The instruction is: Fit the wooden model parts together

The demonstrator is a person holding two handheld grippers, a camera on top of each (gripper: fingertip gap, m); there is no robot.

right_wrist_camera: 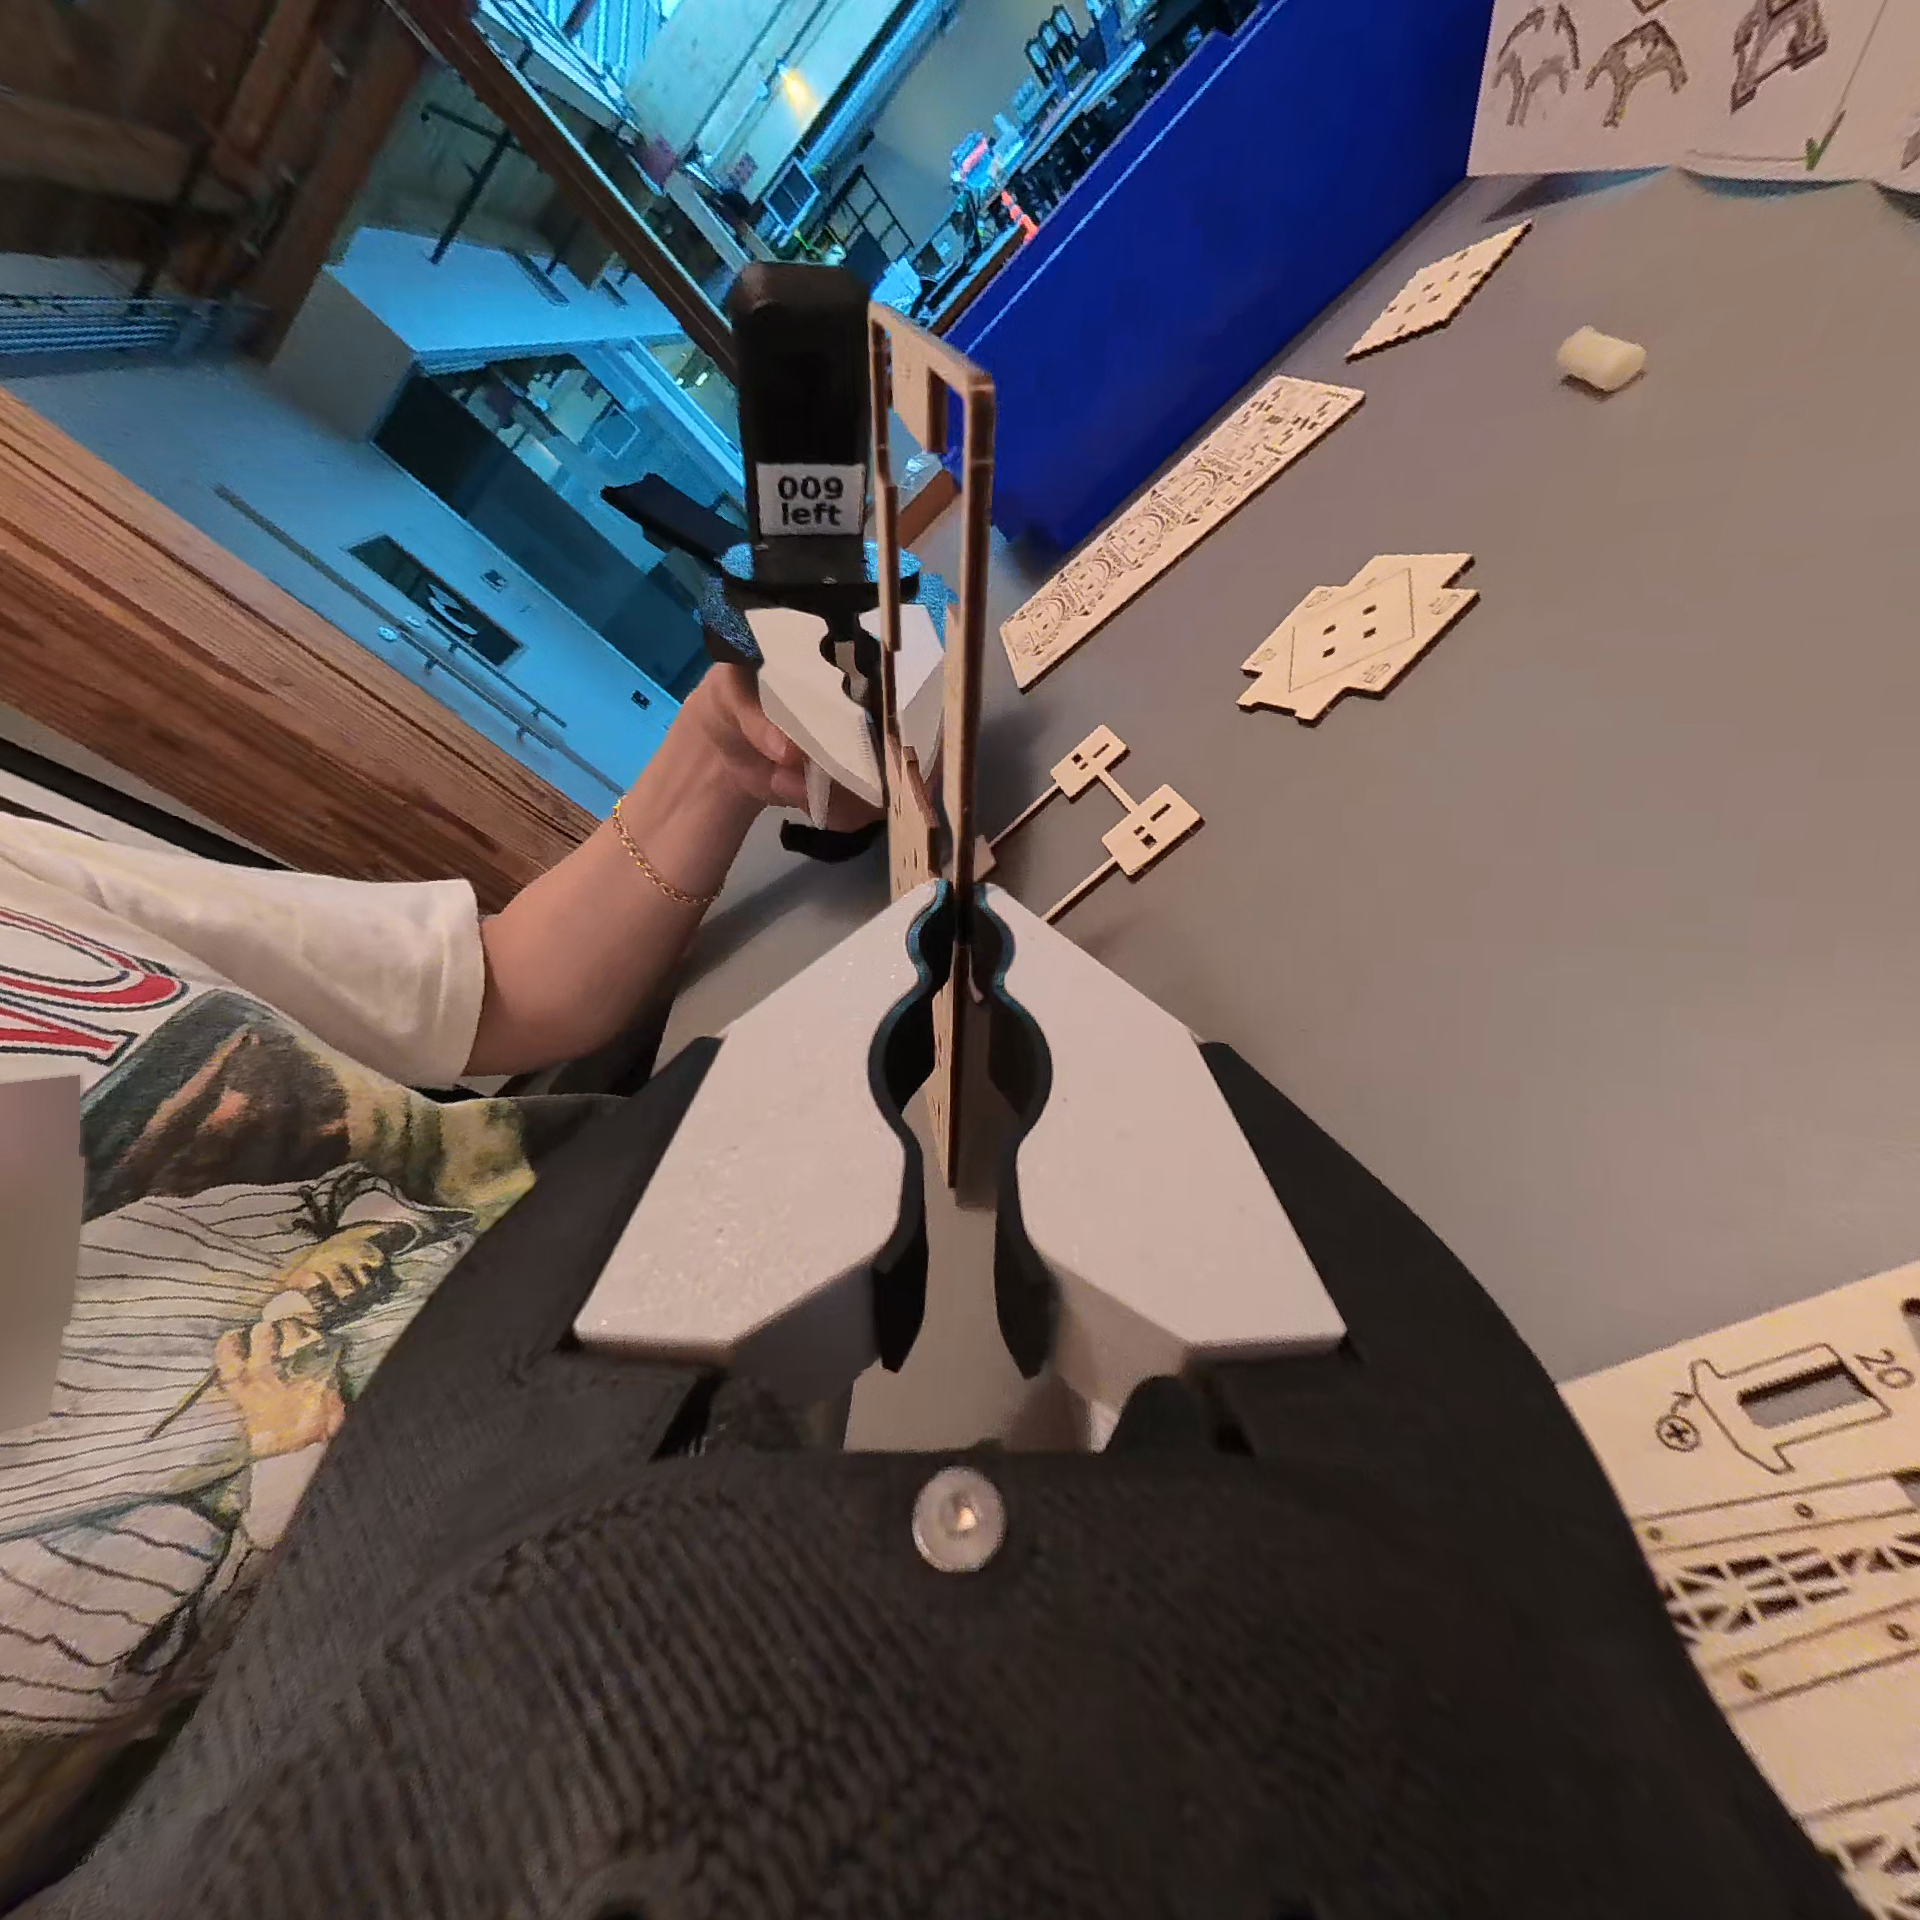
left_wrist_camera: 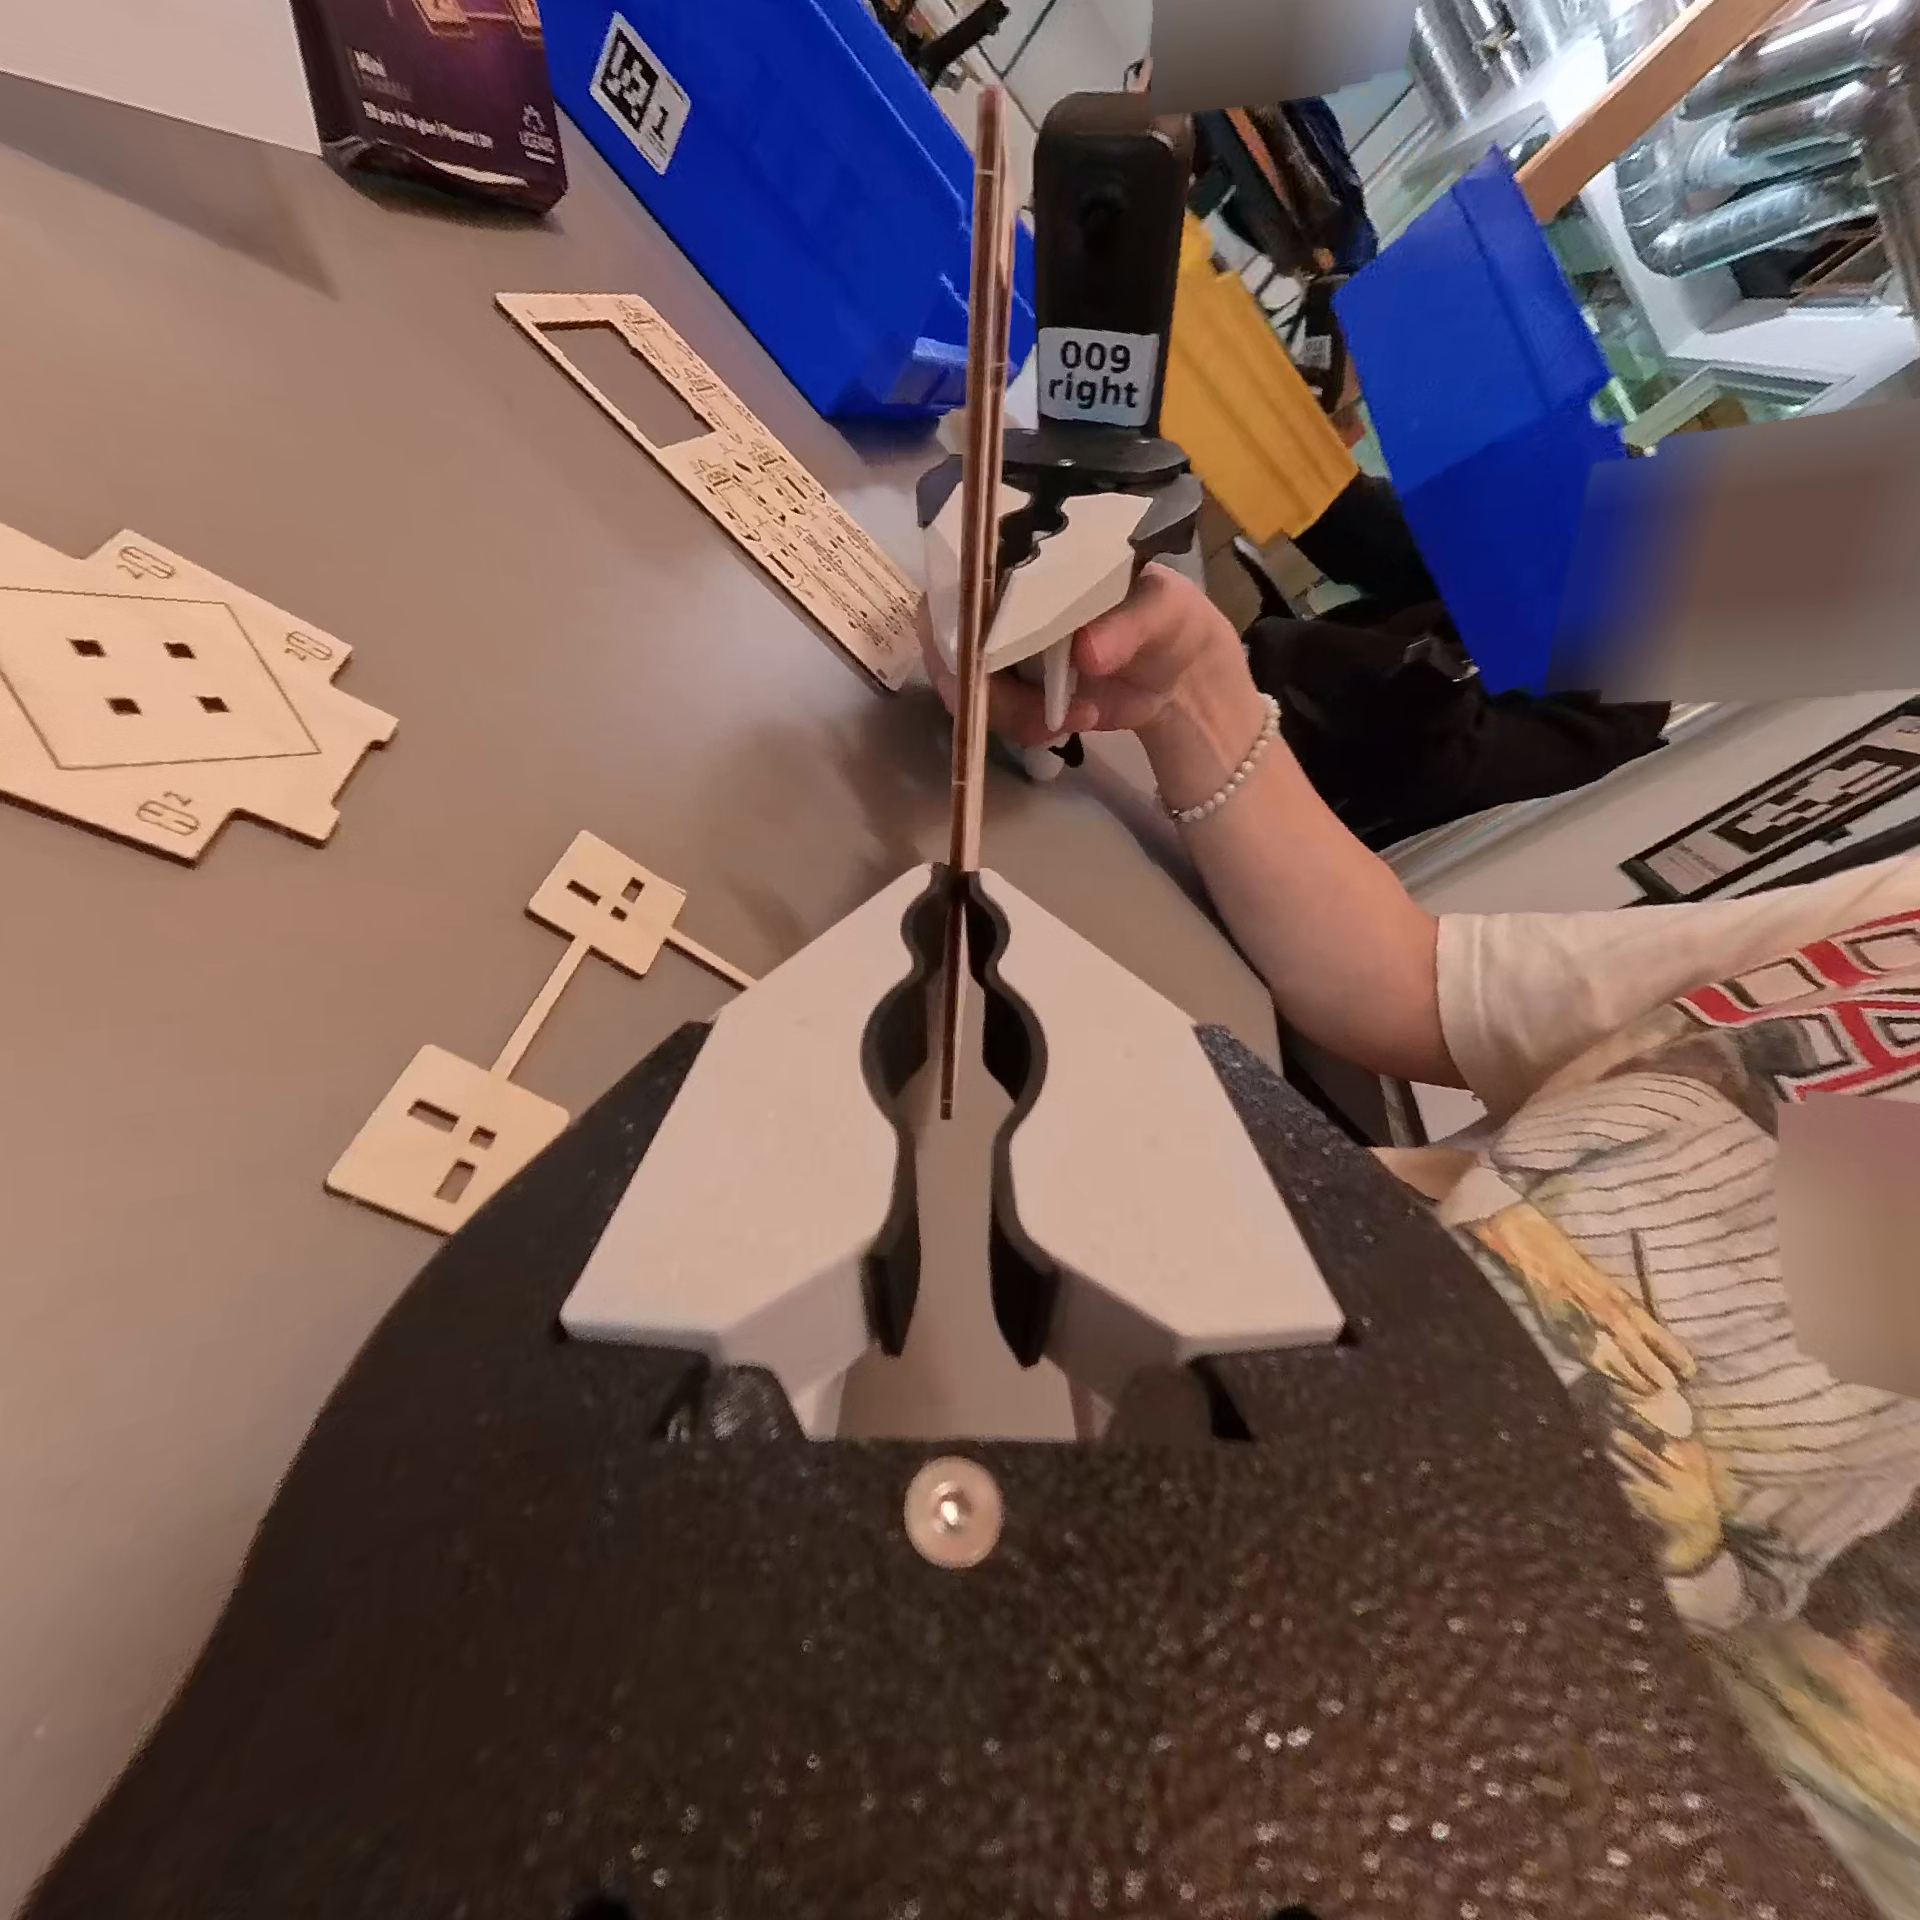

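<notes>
Both grippers hold one thin, pale laser-cut plywood frame panel (right_wrist_camera: 961, 644) edge-on above the grey tabletop (right_wrist_camera: 1558, 935), probably steadying it for joining. The left gripper (left_wrist_camera: 958, 883) and right gripper (right_wrist_camera: 961, 894) have jaws nearly shut, each pinching the panel's opposite ends; loose flat wooden pieces (left_wrist_camera: 156, 696) lie beside.

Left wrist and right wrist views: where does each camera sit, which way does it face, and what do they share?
Left wrist view: sits behind the left gripper, looks along its fingers across the grey table at the right gripper; shows the person's hand and forearm.
Right wrist view: sits behind the right gripper, faces back at the left gripper; hand and sleeve show.
Shared: the thin wooden sheet clamped edge-on by both, the two linked square pieces, and the slotted house-shaped panel.
</notes>
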